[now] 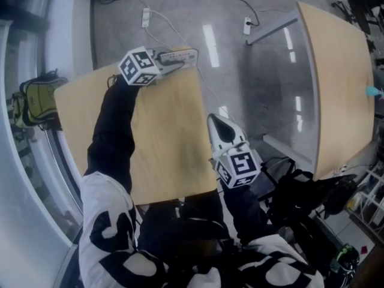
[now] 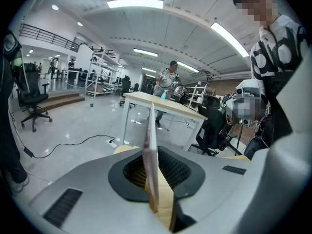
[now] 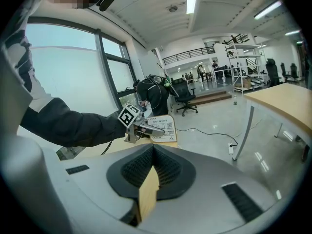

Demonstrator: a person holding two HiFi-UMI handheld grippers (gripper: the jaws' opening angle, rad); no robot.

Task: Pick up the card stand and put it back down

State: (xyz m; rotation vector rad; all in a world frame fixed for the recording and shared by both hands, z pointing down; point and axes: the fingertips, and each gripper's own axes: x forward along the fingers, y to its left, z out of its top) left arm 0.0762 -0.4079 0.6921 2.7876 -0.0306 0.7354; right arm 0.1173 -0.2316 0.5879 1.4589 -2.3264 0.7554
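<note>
The card stand (image 1: 180,56) is a thin upright sign with print and a QR code (image 3: 162,128). It is at the far corner of the light wooden table (image 1: 162,149); whether its foot touches the top I cannot tell. My left gripper (image 1: 173,62) is shut on it from the left side (image 3: 150,129). In the left gripper view the stand (image 2: 150,145) shows edge-on, pinched between the jaws. My right gripper (image 1: 217,123) lies at the table's near right edge, shut and empty (image 3: 153,152), pointing toward the stand.
A second wooden table (image 1: 336,83) stands to the right across a glossy grey floor. Power strips (image 1: 145,18) with cables lie on the floor beyond. A green backpack (image 1: 36,101) sits left of the table, dark bags (image 1: 306,197) at the near right.
</note>
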